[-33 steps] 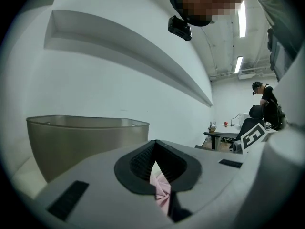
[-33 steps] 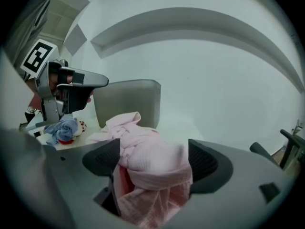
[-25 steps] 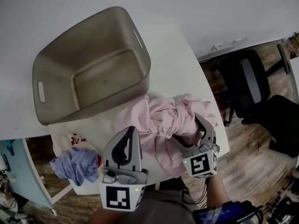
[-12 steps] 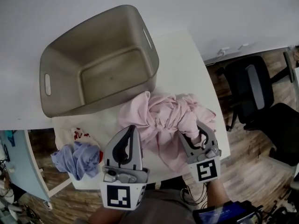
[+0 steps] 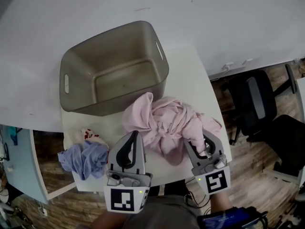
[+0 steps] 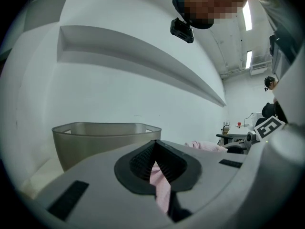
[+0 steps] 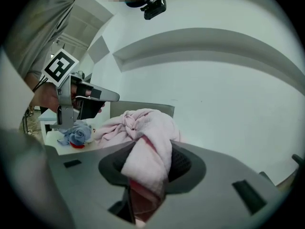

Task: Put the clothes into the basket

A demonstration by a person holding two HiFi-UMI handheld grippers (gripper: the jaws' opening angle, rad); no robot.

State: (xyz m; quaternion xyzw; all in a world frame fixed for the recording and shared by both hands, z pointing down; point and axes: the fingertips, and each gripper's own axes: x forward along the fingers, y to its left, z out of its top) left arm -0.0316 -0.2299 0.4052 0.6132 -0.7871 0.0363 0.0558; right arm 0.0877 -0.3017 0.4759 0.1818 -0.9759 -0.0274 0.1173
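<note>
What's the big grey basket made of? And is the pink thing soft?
The basket looks like plastic: smooth, dull grey, slightly see-through walls with cut-out handle slots. The pink cloth looks like soft fabric, maybe cotton: it bunches into wrinkly folds.

Smooth, translucent grey plastic basket (image 5: 78, 80); soft, matt, creased pink cloth (image 5: 164, 125) and blue cloth (image 5: 86, 157); smooth matt white tabletop (image 5: 186, 75); wood-plank floor (image 5: 252, 175), dull sheen.
</note>
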